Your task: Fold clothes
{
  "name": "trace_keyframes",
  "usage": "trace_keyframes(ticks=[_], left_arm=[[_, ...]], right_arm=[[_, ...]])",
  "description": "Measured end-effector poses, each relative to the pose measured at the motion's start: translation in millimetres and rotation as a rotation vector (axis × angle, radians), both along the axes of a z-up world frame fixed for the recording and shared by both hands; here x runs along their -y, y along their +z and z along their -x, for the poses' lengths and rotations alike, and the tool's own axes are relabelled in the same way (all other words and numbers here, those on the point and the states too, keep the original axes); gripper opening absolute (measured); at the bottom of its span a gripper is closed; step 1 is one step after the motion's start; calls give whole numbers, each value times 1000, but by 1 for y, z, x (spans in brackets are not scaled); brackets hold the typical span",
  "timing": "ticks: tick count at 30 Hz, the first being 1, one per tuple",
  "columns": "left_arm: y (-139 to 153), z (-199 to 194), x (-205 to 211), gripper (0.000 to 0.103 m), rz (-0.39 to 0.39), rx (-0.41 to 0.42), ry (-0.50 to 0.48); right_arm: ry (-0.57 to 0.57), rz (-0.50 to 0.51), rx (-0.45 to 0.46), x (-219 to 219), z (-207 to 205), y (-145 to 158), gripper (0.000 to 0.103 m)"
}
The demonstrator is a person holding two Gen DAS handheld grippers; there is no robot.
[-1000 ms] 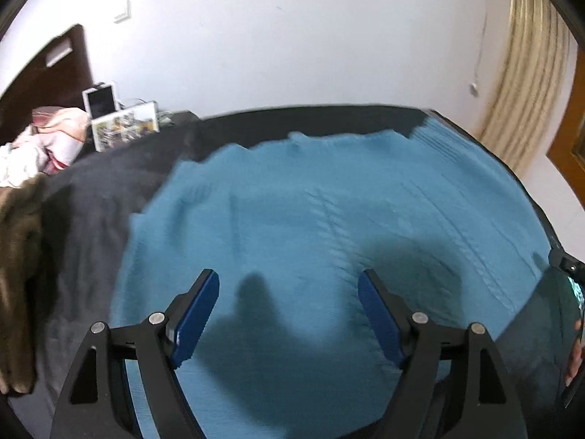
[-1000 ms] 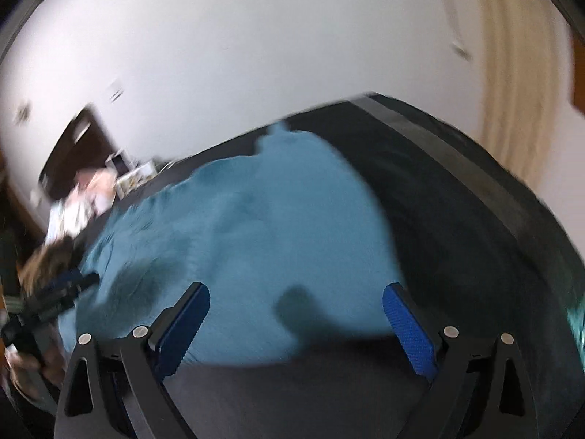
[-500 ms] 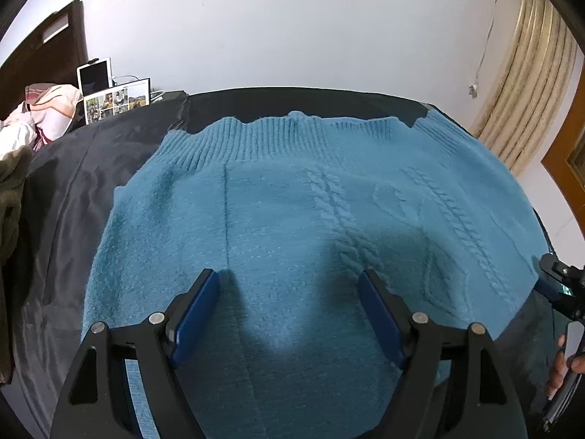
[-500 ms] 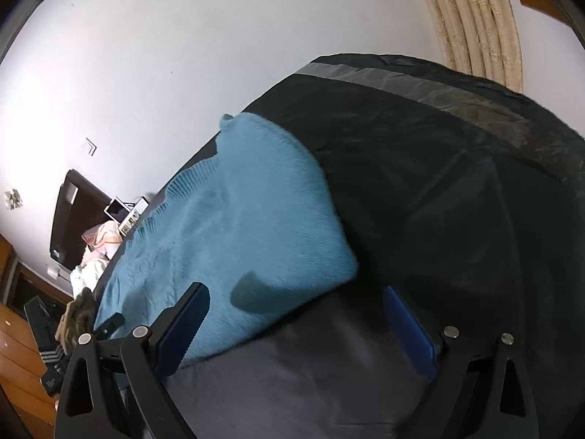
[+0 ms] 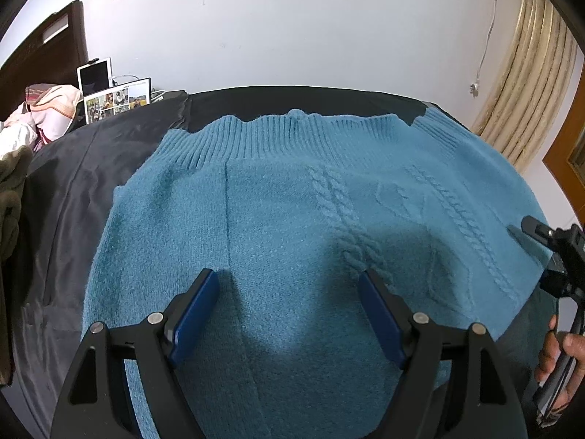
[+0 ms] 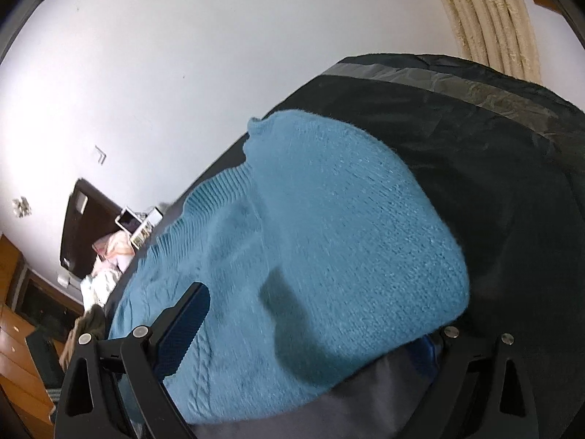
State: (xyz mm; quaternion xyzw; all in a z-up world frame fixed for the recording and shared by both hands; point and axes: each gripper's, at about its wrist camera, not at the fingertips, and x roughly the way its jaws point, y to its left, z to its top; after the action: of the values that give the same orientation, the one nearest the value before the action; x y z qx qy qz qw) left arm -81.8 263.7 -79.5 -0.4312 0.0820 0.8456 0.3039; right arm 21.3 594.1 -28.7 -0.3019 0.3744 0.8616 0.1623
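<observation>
A teal cable-knit sweater point(image 5: 292, 212) lies spread flat on the dark bedcover point(image 5: 69, 197), ribbed hem toward the wall. My left gripper point(image 5: 289, 296) hovers open just over its near part, nothing between the blue pads. In the right wrist view the sweater point(image 6: 329, 241) fills the middle, its rounded side edge reaching down to my right gripper point(image 6: 307, 333). That gripper stands wide open astride the edge: the left finger point(image 6: 182, 325) is above the knit, the right finger point(image 6: 427, 351) mostly hidden beneath it. The right gripper point(image 5: 552, 256) and a hand point(image 5: 559, 351) show at the sweater's right edge.
A brownish heap of clothes point(image 5: 11, 197) lies at the bed's left edge. A tablet and picture frame point(image 5: 117, 100) and pink bedding point(image 5: 47, 109) sit by the dark headboard. A beige curtain point(image 5: 530, 84) hangs at right. Bare bedcover point(image 6: 493, 183) stretches right of the sweater.
The right gripper has rolled and come down closer to the sweater's side edge, which now lies across its right finger. The left gripper hangs where it was half a second ago.
</observation>
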Motion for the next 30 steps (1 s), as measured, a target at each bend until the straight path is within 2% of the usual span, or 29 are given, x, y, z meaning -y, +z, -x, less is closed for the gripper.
trace_keyframes(ticks=[1, 2, 3, 4, 5, 9, 12, 14, 16, 18, 20, 22, 23, 24, 25, 27, 30], left_arm=[[0, -1, 0, 83, 2, -3, -1], [0, -2, -1, 83, 5, -5, -1], [0, -3, -1, 83, 7, -7, -1], [0, -3, -1, 83, 7, -7, -2], [0, -4, -1, 84, 7, -7, -2], [1, -6, -1, 84, 4, -6, -3], [2, -7, -1, 84, 1, -5, -6], [2, -7, -1, 84, 0, -5, -6], [2, -7, -1, 84, -2, -3, -5], [3, -8, -1, 84, -4, -2, -5], [3, -8, -1, 84, -5, -1, -6], [3, -8, 0, 84, -10, 5, -1], [3, -8, 0, 84, -14, 10, 0], [1, -8, 1, 84, -17, 17, 0], [1, -8, 1, 84, -18, 18, -3], [0, -12, -2, 83, 2, 3, -15], [0, -22, -4, 83, 36, -17, -50]], right_arm=[[-11, 3, -3, -1, 0, -1, 95], [-23, 6, -2, -2, -2, -2, 86], [-34, 9, -1, -3, -3, -3, 72], [-46, 12, 1, -4, -4, -3, 63], [-59, 27, -3, -7, -6, -6, 51], [-74, 79, -57, -14, -13, -13, 43], [-69, 64, -61, -14, -13, -12, 43], [-77, 106, -77, -18, -14, -14, 45], [-78, 130, -95, -21, -14, -15, 53], [-69, 130, -100, -22, -10, -11, 69], [-67, 98, -104, -18, -4, -9, 72], [-60, 63, -104, -15, 0, -8, 72], [-66, 63, -100, -16, 0, -10, 57], [-78, 74, -94, -18, -1, -12, 36], [-85, 98, -104, -22, -4, -15, 35], [-97, 136, -137, -28, -12, -16, 20], [-106, 83, -150, -25, -23, -6, 12]])
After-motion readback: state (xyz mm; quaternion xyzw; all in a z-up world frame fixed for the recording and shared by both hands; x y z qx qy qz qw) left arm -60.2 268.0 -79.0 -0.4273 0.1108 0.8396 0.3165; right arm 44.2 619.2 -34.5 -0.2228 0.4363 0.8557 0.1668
